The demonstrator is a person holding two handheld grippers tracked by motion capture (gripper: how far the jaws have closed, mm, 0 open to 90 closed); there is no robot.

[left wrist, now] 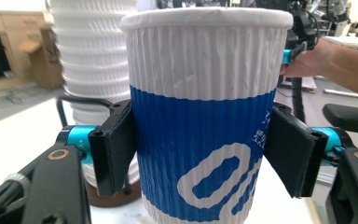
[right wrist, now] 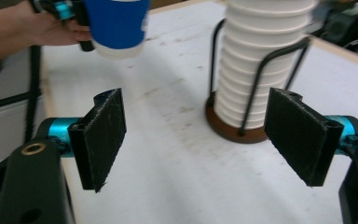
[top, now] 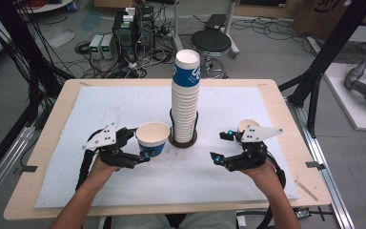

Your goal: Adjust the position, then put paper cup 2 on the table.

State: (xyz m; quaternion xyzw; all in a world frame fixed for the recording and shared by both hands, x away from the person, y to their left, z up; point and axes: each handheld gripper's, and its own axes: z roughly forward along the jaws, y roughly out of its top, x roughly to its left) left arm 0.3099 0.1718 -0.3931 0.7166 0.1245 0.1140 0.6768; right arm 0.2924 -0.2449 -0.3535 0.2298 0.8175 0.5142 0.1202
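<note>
1. Currently the left gripper (top: 140,144) has its jaws closed against the blue band of a paper cup (left wrist: 205,116), which sits upright between them, just left of the cup stack (top: 186,95).
2. Further right of that stack, the right gripper (right wrist: 191,140) hangs wide open with nothing between its pads, the stack's wire holder (right wrist: 261,74) just ahead of it.
3. Squeezing harder would likely crumple the thin ribbed wall.
4. Too light a grip could let the cup slip or tilt.
5. Swinging the held cup sideways might knock the tall stack over.
</note>
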